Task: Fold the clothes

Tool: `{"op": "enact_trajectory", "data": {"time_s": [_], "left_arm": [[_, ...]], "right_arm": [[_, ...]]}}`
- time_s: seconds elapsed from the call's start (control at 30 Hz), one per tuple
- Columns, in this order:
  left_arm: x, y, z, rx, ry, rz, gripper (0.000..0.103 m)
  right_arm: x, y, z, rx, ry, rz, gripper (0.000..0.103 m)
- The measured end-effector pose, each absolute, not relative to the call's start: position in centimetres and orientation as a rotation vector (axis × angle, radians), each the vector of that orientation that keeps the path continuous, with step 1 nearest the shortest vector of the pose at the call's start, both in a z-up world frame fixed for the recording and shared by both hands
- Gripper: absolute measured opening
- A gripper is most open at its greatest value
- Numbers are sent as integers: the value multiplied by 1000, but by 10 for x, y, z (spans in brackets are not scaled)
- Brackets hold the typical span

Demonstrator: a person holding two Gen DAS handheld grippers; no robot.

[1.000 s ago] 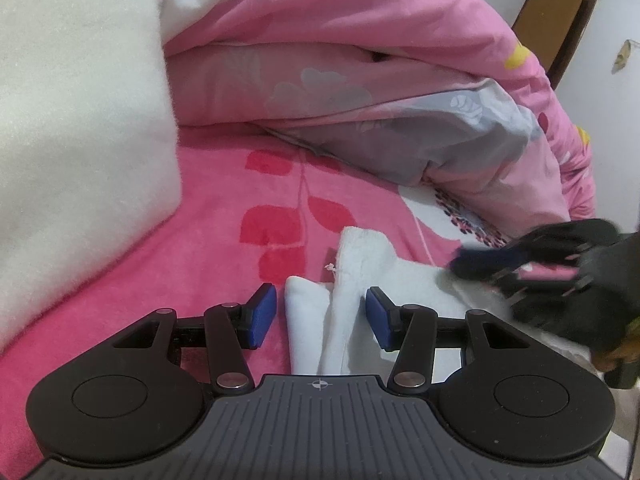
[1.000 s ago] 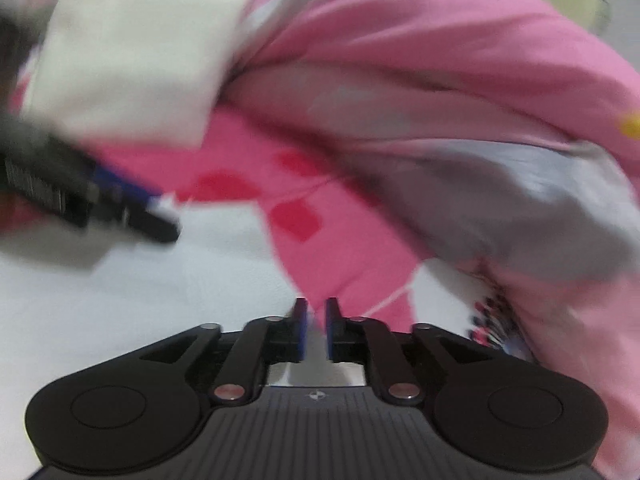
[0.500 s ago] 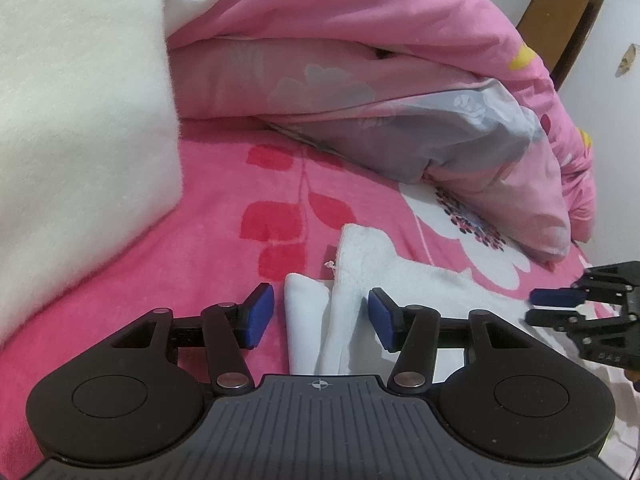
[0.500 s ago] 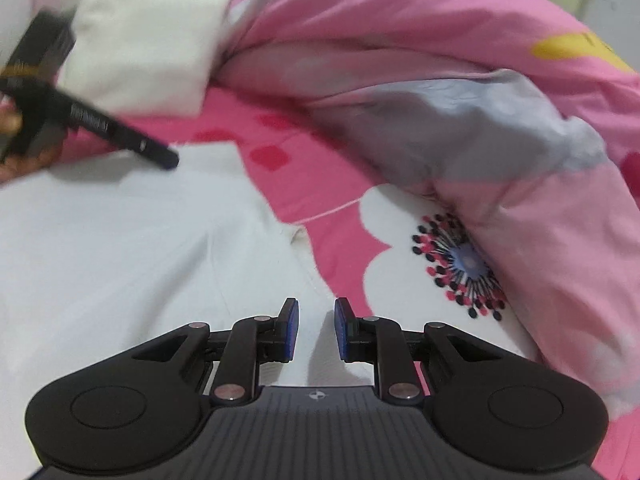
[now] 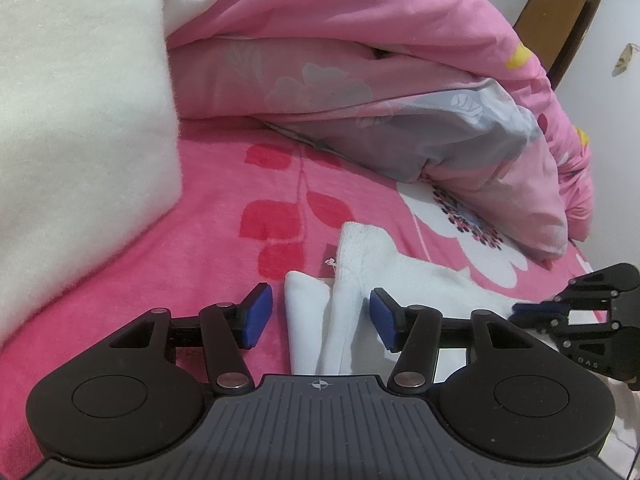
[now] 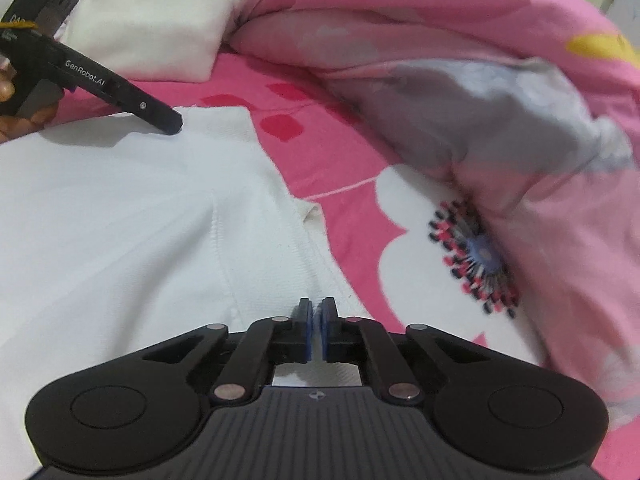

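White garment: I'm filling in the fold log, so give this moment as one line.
left tool: open, astride white garment edge | right tool: shut on garment's other edge | surface: pink bedsheet | fold: not yet made

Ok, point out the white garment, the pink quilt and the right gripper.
white garment (image 6: 120, 248), right wrist view, on the flat middle of the cloth.
pink quilt (image 5: 360, 32), left wrist view, on its upper fold.
right gripper (image 6: 315, 322), right wrist view, between its closed fingertips, over the garment's edge.
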State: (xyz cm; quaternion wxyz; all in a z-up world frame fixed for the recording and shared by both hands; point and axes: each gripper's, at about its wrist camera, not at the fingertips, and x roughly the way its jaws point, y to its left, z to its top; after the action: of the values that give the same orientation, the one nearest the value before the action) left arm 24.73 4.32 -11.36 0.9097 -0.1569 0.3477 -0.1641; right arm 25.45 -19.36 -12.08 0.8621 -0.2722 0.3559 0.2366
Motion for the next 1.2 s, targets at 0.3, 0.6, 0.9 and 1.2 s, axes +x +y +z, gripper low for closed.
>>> {"op": "enact_trajectory", "data": {"time_s": [0.3, 0.6, 0.9, 1.2], "left_arm": [[247, 43, -113, -313, 716, -338, 54], [247, 43, -114, -316, 717, -338, 55], [248, 43, -116, -318, 717, -340, 57], [248, 44, -118, -310, 707, -344, 58]], "right_arm": [[267, -189, -135, -651, 716, 390, 3], [249, -282, -86, -311, 651, 133, 22], [202, -379, -76, -153, 685, -49, 37], [210, -435, -112, 190, 751, -88, 38]]}}
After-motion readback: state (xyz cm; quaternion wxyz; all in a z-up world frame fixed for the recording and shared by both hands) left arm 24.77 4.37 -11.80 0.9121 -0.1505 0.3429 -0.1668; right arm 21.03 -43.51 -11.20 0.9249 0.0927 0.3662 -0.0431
